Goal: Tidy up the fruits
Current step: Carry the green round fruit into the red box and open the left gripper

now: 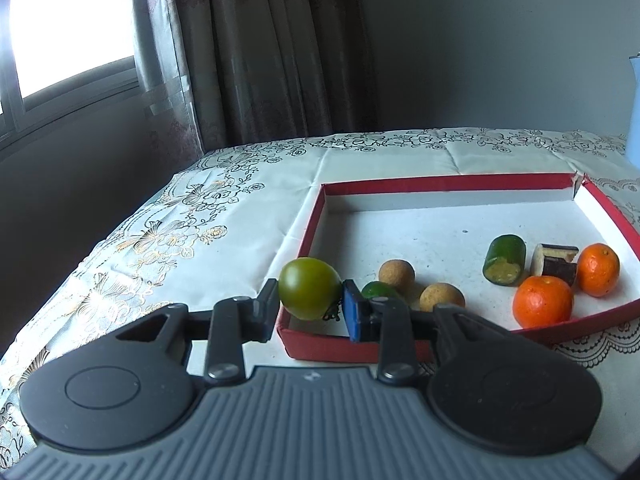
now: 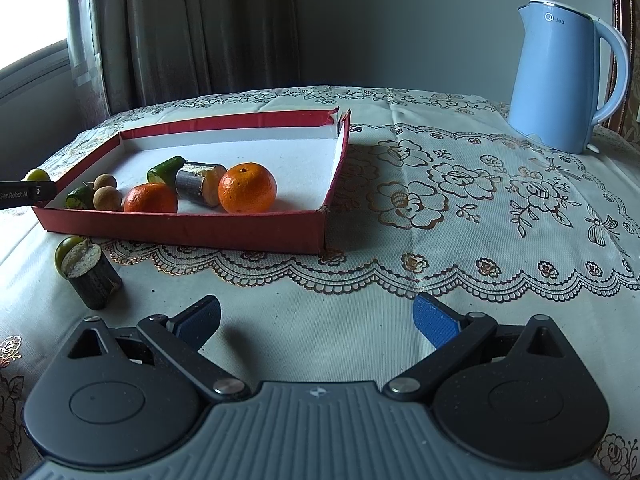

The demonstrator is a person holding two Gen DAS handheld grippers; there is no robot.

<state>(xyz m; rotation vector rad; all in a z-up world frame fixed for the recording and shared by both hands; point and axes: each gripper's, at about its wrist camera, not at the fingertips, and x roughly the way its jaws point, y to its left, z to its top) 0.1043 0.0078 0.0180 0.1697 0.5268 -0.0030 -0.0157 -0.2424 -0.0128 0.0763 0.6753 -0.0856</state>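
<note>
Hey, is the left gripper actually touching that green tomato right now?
Touching. In the left wrist view the left gripper has both fingers closed against the sides of the green tomato, holding it over the near corner of the red box.

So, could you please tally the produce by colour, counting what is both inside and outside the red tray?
orange fruits: 2
tan round fruits: 2
green fruits: 4
dark cut pieces: 2
Total: 10
</note>
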